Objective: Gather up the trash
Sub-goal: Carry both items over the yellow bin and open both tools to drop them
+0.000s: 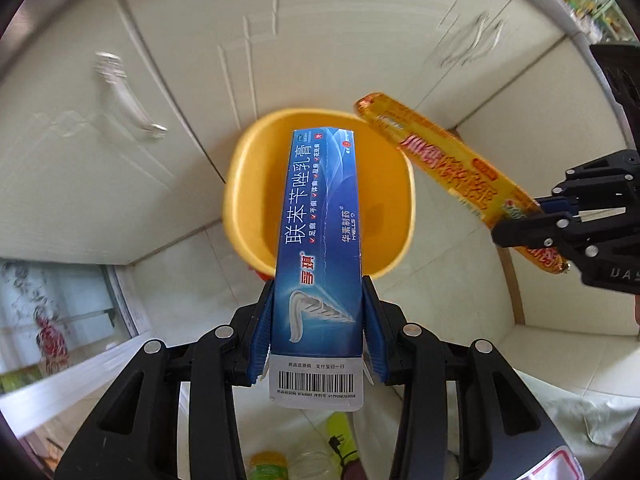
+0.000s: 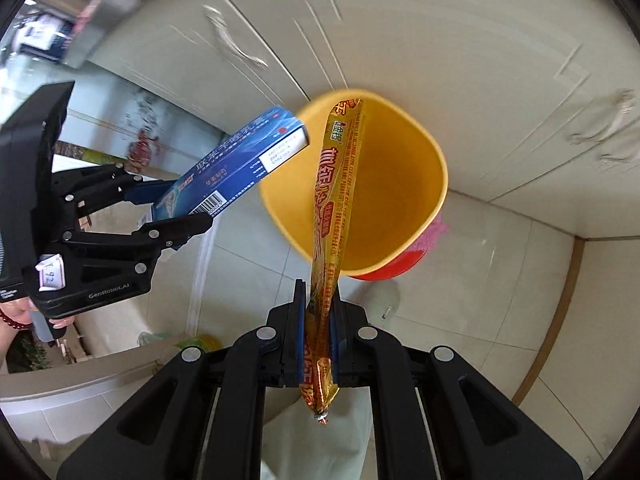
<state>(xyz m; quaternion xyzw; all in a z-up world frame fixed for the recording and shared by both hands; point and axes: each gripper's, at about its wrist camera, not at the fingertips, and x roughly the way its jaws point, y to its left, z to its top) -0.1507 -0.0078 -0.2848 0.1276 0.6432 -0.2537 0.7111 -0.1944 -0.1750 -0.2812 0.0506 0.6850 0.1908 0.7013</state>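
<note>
One box (image 1: 320,216) — one wrapper (image 2: 336,208) — one bin (image 1: 240,184)

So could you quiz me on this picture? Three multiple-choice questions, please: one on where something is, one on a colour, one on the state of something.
1. Where is the far end of the blue box?
A. Over the yellow bin's opening
B. Flat on the floor
C. Inside a cabinet

2. What colour is the long sausage wrapper?
A. Green
B. Golden yellow with red print
C. White

3. How is the right gripper now?
A. Wide open, empty
B. Shut on the sausage wrapper
C. Shut on the blue box

Answers:
1 A, in the left wrist view the box's tip lies across the bin's mouth.
2 B, the right wrist view shows gold film with red lettering.
3 B, its blue pads pinch the wrapper's lower end.
</note>
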